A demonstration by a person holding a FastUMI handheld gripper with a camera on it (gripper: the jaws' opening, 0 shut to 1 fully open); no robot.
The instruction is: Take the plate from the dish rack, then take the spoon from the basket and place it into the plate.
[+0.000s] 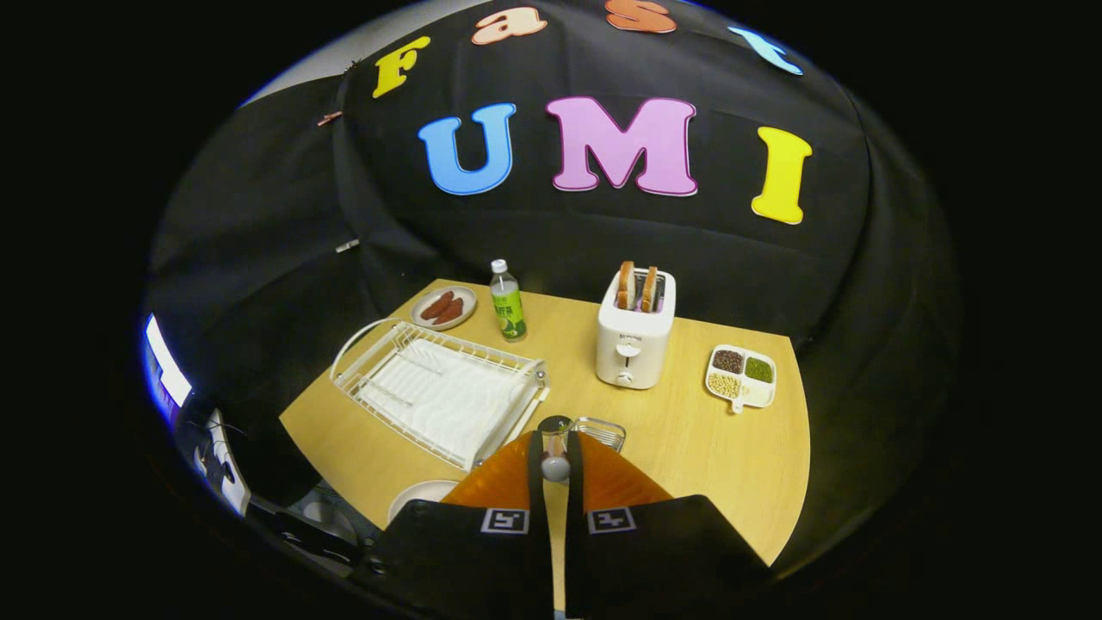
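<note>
The jaws are pressed close together on a spoon (555,461), with only a thin slit left between the two fingers. The gripper (555,469) holds the spoon by its handle, so that the long axis runs straight along the fingers and the rounded bowl end points forward, away from the camera and toward the back of the table (706,430). How far the handle reaches back between the fingers cannot be seen.

Just beyond the fingertips, slightly to the right, sits a small wire basket (600,429). To the left of the fingers, at the near edge of the table, lies a white plate (419,497), partly hidden by the gripper body. Farther left and beyond it stands the white dish rack (439,387).

At the back of the table are a small dish of sausages (444,307), a green bottle (507,301) just beside it, and a white toaster (635,331) with two slices of bread standing in its slots. A divided tray of beans (740,376) lies to the right of the toaster.
</note>
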